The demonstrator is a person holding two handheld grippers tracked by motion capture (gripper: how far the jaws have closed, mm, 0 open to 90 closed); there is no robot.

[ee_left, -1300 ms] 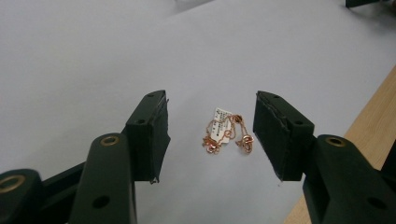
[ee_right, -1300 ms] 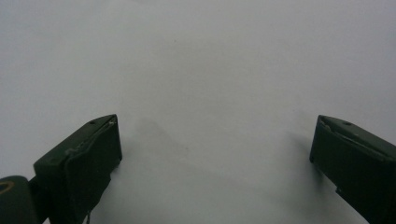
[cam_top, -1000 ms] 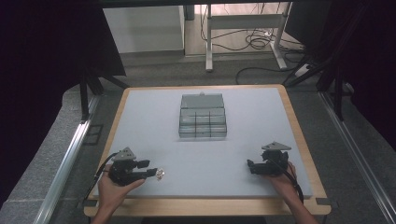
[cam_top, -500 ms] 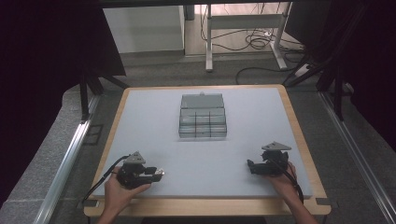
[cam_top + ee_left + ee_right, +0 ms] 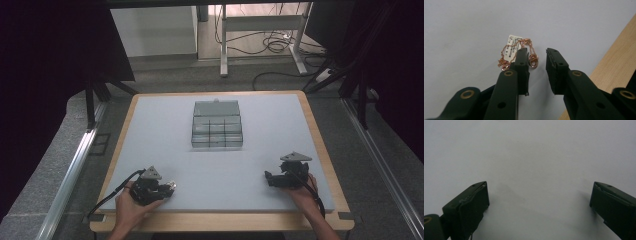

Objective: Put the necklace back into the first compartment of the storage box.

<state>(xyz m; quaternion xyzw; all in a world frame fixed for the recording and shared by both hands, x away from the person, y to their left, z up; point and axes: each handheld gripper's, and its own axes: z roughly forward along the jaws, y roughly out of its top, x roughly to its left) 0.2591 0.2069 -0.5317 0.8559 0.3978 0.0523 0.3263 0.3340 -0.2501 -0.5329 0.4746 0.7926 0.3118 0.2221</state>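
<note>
Two grippers are working low over the grey table [image 5: 165,130]. The left gripper [image 5: 536,56] is standing partly open, gripping nothing, its jaws straddling one end of a rose-gold chain [image 5: 510,53] with a paper tag [image 5: 512,42]; most of the chain is lying beyond and outside the left jaw. Closing now risks pinching only a loop, leaving the chain dangling or snagging. The right gripper [image 5: 537,195] is gaping wide over bare surface. One chain, one tag, and one clear compartment box [image 5: 217,125] far ahead.
</note>
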